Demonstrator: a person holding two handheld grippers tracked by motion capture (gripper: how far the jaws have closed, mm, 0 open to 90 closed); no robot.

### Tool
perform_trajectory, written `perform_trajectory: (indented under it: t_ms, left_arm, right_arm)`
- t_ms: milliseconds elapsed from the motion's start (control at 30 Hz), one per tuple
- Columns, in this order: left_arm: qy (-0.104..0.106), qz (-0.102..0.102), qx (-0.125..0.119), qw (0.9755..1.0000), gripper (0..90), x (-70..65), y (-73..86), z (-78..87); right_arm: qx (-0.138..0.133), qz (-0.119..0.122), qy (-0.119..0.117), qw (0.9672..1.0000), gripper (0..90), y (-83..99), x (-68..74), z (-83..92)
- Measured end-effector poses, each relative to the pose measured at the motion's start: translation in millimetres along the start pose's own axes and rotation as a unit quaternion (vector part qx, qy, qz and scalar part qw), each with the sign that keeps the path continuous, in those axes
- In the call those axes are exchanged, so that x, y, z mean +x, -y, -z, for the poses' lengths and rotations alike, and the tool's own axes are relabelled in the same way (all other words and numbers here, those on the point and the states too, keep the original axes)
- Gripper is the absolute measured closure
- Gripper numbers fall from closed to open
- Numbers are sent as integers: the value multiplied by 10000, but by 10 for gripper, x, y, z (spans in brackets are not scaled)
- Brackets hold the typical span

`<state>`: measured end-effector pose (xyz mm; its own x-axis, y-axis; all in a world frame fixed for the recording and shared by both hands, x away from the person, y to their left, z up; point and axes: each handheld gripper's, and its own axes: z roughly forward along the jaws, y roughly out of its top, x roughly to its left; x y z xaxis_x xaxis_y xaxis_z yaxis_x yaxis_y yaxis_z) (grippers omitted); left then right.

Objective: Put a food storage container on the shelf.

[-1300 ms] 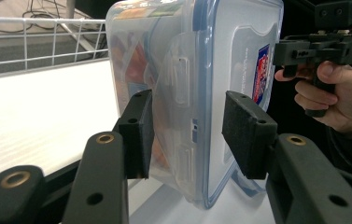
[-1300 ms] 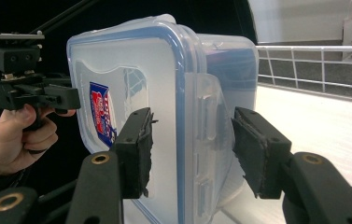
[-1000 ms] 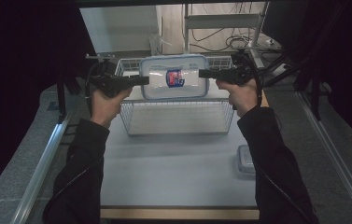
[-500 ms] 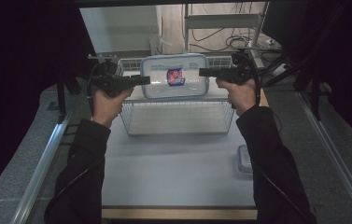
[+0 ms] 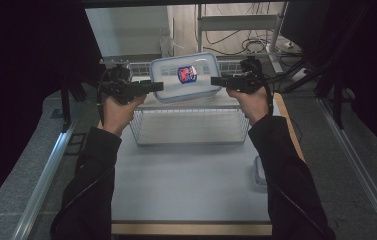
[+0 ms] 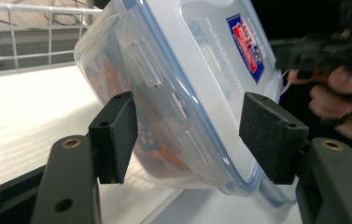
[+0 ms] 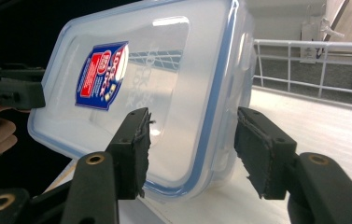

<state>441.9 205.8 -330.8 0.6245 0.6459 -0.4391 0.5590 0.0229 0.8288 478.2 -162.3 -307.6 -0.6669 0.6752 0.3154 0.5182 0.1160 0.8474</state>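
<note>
The clear rectangular plastic container with a blue-rimmed lid and a red-and-blue label (image 5: 185, 76) hangs in the air over the far edge of the white wire basket (image 5: 191, 125), tilted so its lid faces the person. Its long axis runs from 9 to 3 o'clock in the high view, one short end toward each hand.

At 9 o'clock of the container, the left hand-held gripper (image 5: 157, 86) brackets the left short end. Its jaws have just been opening: in the left gripper view the container (image 6: 183, 88) lies between the pads (image 6: 117, 135), the left pad at its wall, the right pad clear of the lid, so this side looks released.

At 3 o'clock, the right hand-held gripper (image 5: 216, 81) straddles the right short end. In the right gripper view the container (image 7: 164, 88) sits between the pads (image 7: 134, 149); the left pad lies against the lid, a gap shows at the right pad, and whether it grips cannot be told.

Both hands are equally near. The basket stands on the pale counter (image 5: 186, 175).
</note>
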Motion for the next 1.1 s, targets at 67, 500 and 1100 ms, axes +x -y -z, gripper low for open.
perform_trajectory:
  t_ms: [67, 500, 1100]
  left_arm:
    - [117, 101, -30, 9999, 374, 58, -5, -12]
    - [-767, -954, -180, 9923, 309, -180, 8, 89]
    - [-959, -1592, -161, 9824, 175, -324, 463, 231]
  right_arm:
    - [-79, -92, -39, 9999, 451, 19, -14, -15]
    - [-240, 99, -74, 9996, 462, 75, 5, 125]
    - [-160, 974, 277, 9947, 418, 295, 133, 276]
